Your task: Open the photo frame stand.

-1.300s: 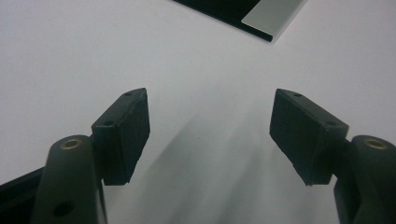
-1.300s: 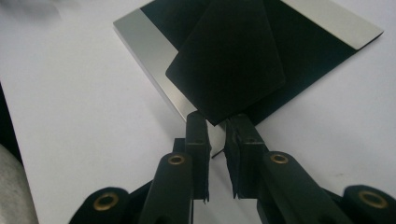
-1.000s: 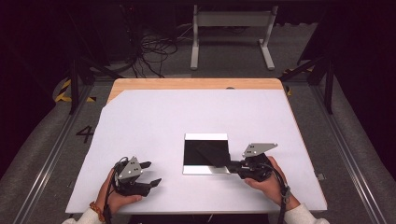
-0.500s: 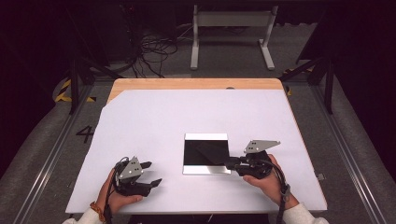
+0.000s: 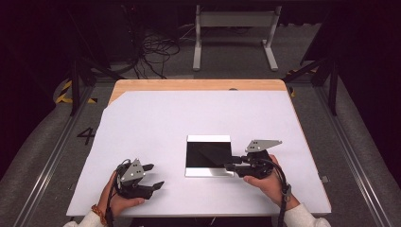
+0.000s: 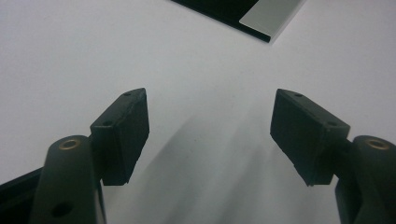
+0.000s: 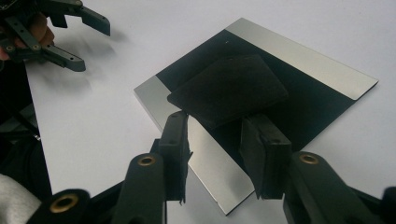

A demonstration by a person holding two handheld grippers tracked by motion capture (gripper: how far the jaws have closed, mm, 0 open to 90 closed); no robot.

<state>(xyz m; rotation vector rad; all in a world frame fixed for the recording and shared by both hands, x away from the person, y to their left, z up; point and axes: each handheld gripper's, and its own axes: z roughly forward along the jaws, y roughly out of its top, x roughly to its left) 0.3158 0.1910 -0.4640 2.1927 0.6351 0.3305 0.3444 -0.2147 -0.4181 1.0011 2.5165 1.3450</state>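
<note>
Little is changed on the table since the earlier high views: the black square piece is seen in the same place on the black-and-silver plate, and only the jaws of the right gripper have just been opening. From the right gripper view, the near corner of the piece is seen between those jaws, with a gap at each pad, so nothing is clamped. The plate is set right of centre on the white table, towards its near edge. A release of the piece is judged to be in hand. Next, a clean backing away to the right is called for, without the piece being dragged. The left gripper is held well apart at the near left, its jaws wide and empty.
</note>
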